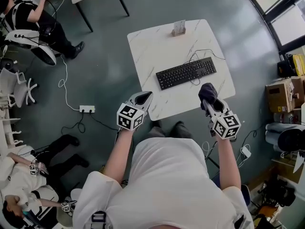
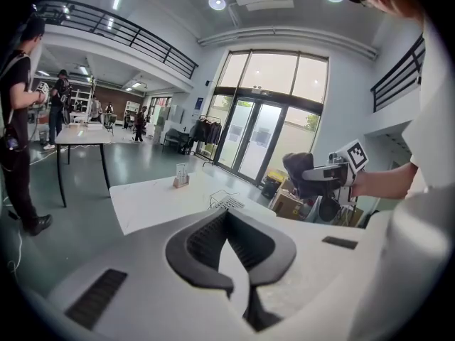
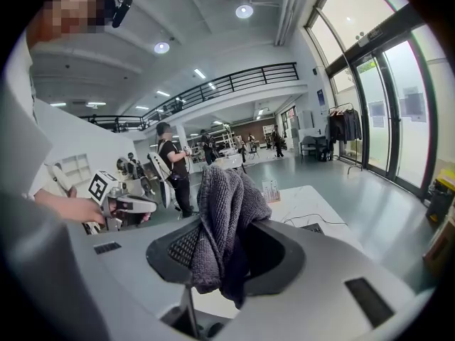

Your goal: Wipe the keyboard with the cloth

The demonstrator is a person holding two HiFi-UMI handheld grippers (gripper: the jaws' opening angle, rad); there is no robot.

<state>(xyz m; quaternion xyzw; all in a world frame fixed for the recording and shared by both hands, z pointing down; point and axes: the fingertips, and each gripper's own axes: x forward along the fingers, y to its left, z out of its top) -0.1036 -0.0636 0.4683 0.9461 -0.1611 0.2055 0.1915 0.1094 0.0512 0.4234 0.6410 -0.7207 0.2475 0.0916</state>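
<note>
- The right claw [image 1: 210, 103], lower right of centre in the head view, grips a dark grey cloth [image 1: 208, 91] that bunches above its tips.
- The left claw [image 1: 144, 98], to its left, is closed on nothing.
- Both are held at the near edge of the white marble desk [image 1: 152, 46].
- The black keyboard [image 1: 186, 72] lies mid-desk, beyond the claws and apart from the cloth.

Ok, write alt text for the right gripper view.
The right gripper is shut on a dark grey cloth that bunches up above its jaws. Behind it is a white marble table bearing a keyboard, and to the left the person's left gripper.
</note>
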